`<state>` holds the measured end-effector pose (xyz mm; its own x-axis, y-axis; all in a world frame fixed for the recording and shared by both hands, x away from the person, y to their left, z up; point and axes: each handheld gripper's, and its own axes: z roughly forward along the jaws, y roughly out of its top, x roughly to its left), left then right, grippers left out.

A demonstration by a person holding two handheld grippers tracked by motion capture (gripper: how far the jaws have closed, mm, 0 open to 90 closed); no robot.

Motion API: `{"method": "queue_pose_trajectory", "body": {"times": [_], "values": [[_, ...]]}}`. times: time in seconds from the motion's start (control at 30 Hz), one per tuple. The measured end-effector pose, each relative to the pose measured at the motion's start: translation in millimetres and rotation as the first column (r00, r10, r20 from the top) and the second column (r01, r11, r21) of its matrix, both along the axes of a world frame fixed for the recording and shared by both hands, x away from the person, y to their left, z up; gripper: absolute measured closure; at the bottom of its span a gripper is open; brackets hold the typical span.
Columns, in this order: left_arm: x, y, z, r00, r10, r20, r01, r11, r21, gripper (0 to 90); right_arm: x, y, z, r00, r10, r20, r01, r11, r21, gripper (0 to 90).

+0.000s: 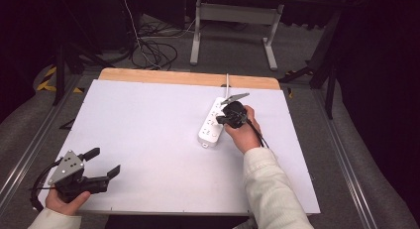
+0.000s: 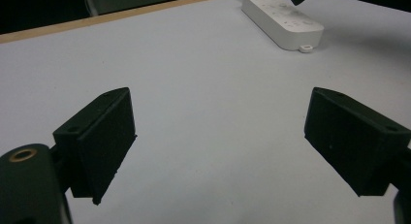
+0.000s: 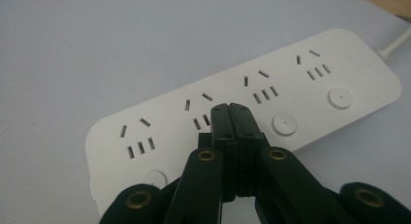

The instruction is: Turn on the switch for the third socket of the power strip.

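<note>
White tabletop [image 1: 148,135], wood far edge, dark room. Your right gripper [image 3: 232,110] – jaws pressed together, empty, over white plastic power strip [image 3: 271,103] right of centre. Left gripper [image 1: 101,162] wide, near-left corner.

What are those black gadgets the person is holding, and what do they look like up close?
Each hand holds a black two-jaw gripper. The left gripper has blocky wedge-shaped fingers, a grey three-cornered plate with small holes on top, and a black cable looping behind. The right gripper shows brass-coloured rivets and a trailing black cable. Both sleeves are cream-white.
</note>
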<state>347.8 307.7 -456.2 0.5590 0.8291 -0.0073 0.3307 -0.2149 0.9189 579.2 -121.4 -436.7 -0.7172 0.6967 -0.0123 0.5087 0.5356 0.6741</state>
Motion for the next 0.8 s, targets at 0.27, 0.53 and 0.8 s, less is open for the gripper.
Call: {"method": "queue_pose_trajectory", "body": {"times": [0.27,0.53,0.8], "values": [[0.4,-0.1,-0.2,1.0,0.0,-0.002,0.0,1.0,0.003,11.6,1.1,1.1,-3.7,0.9998,-0.001,-0.02,0.0,1.0,-0.021,90.0],[1.0,-0.4,-0.8,1.0,-0.002,-0.005,0.002,1.0,0.003,11.6,0.5,5.0,-6.2,0.9999,0.001,-0.015,-0.002,0.999,-0.047,90.0],[1.1,-0.1,-0.7,1.0,-0.002,-0.003,0.002,1.0,0.006,11.6,0.0,5.0,-6.7,0.9999,-0.003,-0.016,0.002,0.999,-0.046,90.0]]}}
